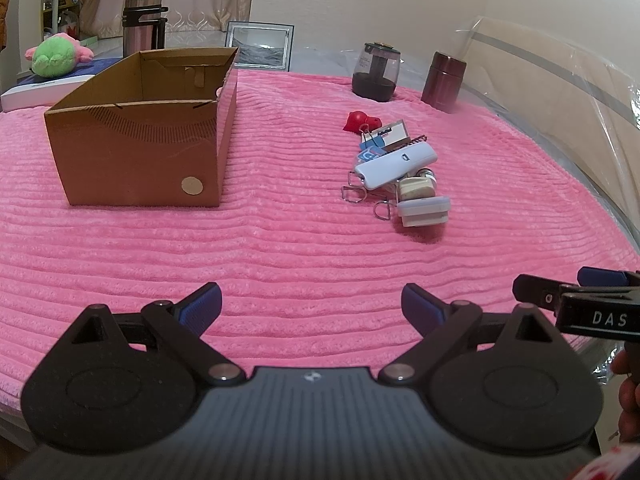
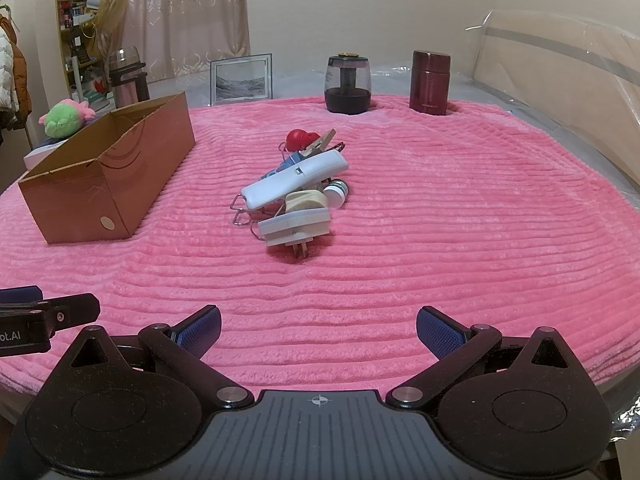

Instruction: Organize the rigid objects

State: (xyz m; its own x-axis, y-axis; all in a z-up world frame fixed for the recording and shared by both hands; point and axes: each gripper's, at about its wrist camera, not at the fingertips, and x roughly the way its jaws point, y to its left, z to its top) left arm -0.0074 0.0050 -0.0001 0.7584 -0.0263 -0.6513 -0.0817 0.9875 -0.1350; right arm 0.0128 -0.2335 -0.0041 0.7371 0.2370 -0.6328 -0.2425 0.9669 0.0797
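- Box sits open-topped at left on the pink blanket, well apart from the pile.
- Left gripper hovers low over bare blanket, jaws spread wide, holding nothing.
- Pile at centre: white remote lies across a plug adapter, red toy behind.
- Right gripper gapes wide too, empty, facing the pile.
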